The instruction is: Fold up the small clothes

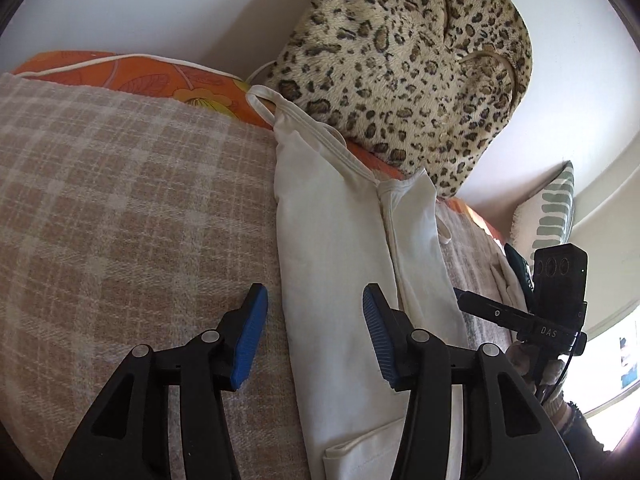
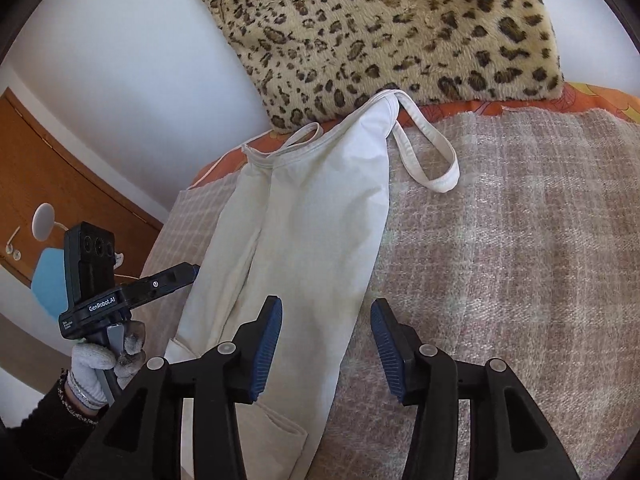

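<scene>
I have the cream cotton sleeveless top with thin shoulder straps (image 1: 340, 248) lying on the beige checked woven blanket (image 1: 120, 200) that covers the bed, already doubled into a long narrow strip so that its straps point toward the fuzzy leopard-print cushion (image 1: 400, 60) propped against the white wall. It lies lengthwise away from me, I judge, so the next fold can bring the hem end up toward the straps. My left gripper (image 1: 314, 332) hangs over the strip's left edge near the hem, its blue-padded fingers (image 1: 250, 340) about half open with nothing pinched between them. My right gripper (image 2: 326, 344) straddles the strip's right edge at the same end, fingers (image 2: 266, 348) likewise half open and empty. One strap loop (image 2: 428, 152) has strayed sideways onto the blanket and may want tucking in
</scene>
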{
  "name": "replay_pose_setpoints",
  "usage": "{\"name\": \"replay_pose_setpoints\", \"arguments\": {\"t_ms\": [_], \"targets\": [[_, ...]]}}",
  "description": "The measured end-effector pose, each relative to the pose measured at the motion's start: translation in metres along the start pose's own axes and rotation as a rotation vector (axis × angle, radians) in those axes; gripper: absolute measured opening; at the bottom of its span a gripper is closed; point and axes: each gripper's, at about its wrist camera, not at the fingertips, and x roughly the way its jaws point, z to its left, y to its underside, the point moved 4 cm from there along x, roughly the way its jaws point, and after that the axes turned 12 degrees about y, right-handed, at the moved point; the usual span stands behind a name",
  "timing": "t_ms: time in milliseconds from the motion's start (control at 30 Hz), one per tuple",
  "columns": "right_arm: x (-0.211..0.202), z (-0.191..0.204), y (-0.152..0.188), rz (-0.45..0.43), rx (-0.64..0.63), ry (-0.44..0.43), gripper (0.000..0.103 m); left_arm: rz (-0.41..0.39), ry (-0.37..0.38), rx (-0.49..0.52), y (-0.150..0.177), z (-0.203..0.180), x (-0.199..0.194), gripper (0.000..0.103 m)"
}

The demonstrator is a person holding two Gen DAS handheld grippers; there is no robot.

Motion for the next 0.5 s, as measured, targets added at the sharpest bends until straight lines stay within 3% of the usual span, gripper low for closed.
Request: {"name": "replay_pose_setpoints", "arguments": {"t_ms": [333,500], "targets": [[0.036,-0.009,-0.050,0.015,0.036,-0.097,0.037,-0.024,0.090,-0.039,-0.041,0.019,0.026,0.048],[0.050,-0.017,-0.074,0.026,0.053,-0.114,0.036,-0.033,0.099,-0.045,-0.060,0.023,0.037,0.048]]}}
